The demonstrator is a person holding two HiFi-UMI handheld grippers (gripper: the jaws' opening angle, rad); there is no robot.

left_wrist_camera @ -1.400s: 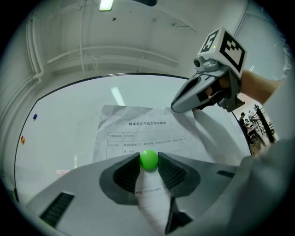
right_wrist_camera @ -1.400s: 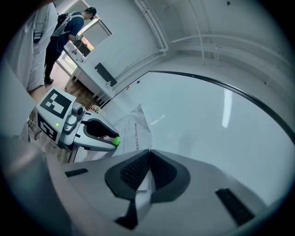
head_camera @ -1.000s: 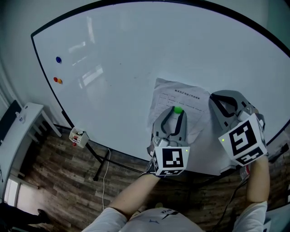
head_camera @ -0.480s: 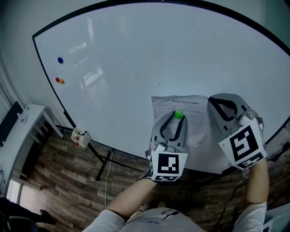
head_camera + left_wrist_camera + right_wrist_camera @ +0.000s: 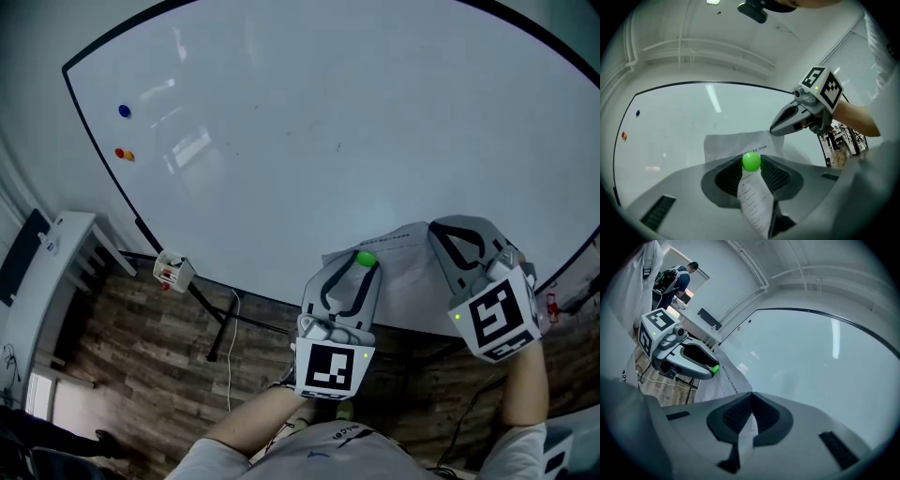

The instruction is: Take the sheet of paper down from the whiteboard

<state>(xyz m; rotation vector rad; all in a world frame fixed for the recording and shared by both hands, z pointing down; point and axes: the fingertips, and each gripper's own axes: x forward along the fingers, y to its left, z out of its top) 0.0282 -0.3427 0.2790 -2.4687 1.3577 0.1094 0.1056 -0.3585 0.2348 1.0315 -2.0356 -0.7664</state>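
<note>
Squeezing green magnet [image 5: 366, 259] with left gripper [image 5: 751, 165]. Pinching sheet of paper [image 5: 408, 267] tight with right gripper [image 5: 752, 397], at magnet's 3 o'clock. Small box [image 5: 172, 272] at whiteboard's [image 5: 309, 122] 8 o'clock.

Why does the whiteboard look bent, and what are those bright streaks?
Head view: the wide-angle lens bows the whiteboard, with pale glare at upper left. Left gripper view: a light streak mirrored on the board, corners black. Right gripper view: a similar streak.

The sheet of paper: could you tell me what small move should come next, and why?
Probably lower both claws together, away from the whiteboard. The right claw is shut on the sheet of paper, the left claw pinches the green magnet with the sheet running between its jaws, so nothing seems to pin it.
</note>
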